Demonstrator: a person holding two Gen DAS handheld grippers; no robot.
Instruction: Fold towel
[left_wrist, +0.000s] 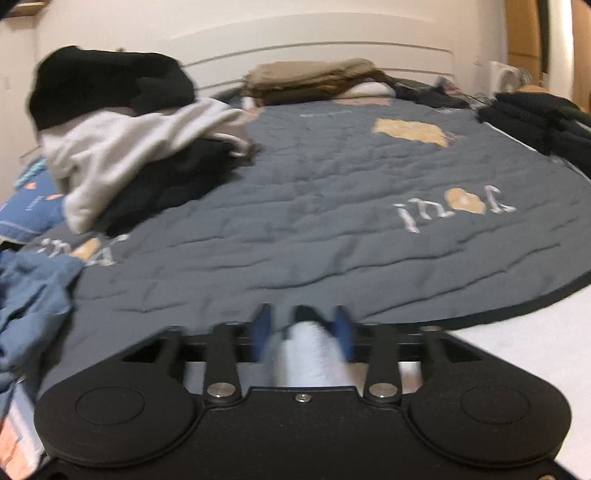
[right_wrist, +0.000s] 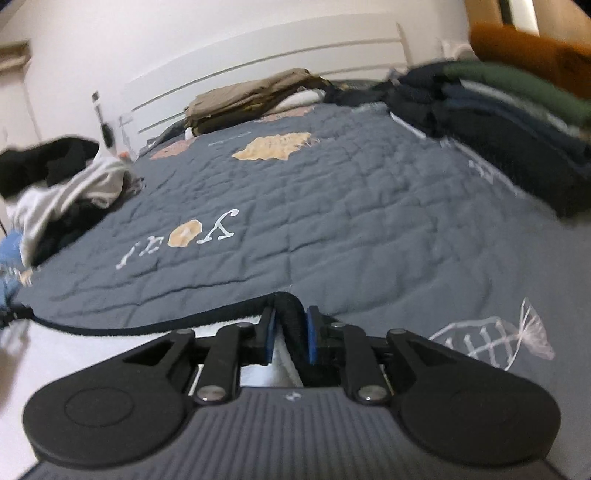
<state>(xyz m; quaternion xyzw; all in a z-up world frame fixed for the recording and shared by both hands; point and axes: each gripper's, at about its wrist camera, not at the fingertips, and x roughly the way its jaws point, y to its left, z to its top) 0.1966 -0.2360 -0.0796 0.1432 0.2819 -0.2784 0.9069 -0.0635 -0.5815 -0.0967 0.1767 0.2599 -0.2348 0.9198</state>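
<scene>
The towel (left_wrist: 332, 229) is a large grey quilted cloth with pale lettering, tan patches, a dark trim and a white underside, spread over the bed. My left gripper (left_wrist: 303, 326) is shut on its near edge. Dark trim and a white fold of the underside (left_wrist: 314, 362) bunch between the blue pads (left_wrist: 341, 328). In the right wrist view the same towel (right_wrist: 332, 221) stretches ahead. My right gripper (right_wrist: 291, 328) is shut on the near dark-trimmed edge (right_wrist: 290, 310), which is pinched up between its blue pads (right_wrist: 312, 332).
A loose heap of black, white and grey clothes (left_wrist: 122, 140) lies at the left, with blue cloth (left_wrist: 33, 295) near the front left. Folded dark clothes (right_wrist: 498, 122) are stacked at the right. A tan folded pile (left_wrist: 314, 79) sits by the white headboard (left_wrist: 332, 40). White sheet (left_wrist: 517, 350) shows at the near edge.
</scene>
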